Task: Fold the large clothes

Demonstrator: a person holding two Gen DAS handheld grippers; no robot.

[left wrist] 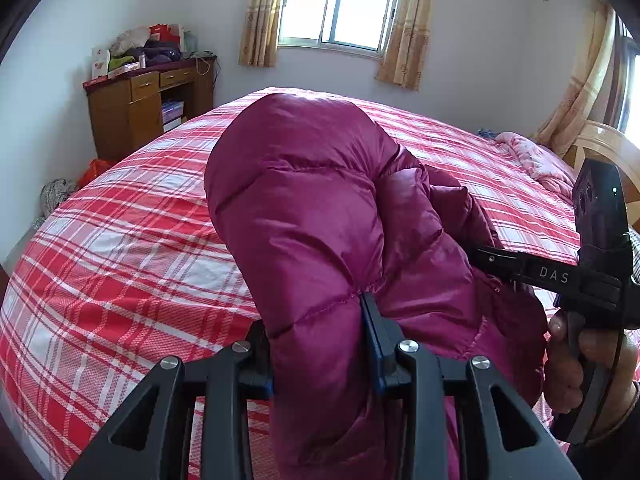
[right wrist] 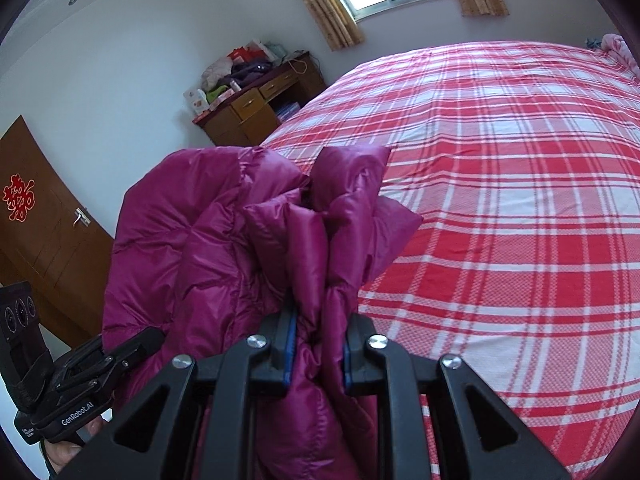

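The big jacket (left wrist: pixel 304 216) hangs over the bed (left wrist: pixel 120 264), between the left gripper (left wrist: pixel 316 344) and the right gripper (right wrist: pixel 318 344). Behind the bed is a window (left wrist: pixel 340 4). A desk (left wrist: pixel 148 104) stands in the corner left of the bed, with things piled on it.

Each camera sat on a hand tool, looking forward and down, very close to the puffy purple quilted jacket (left wrist: pixel 320 208). Both saw the red checked bed (right wrist: pixel 500 200) and window (left wrist: pixel 344 4).
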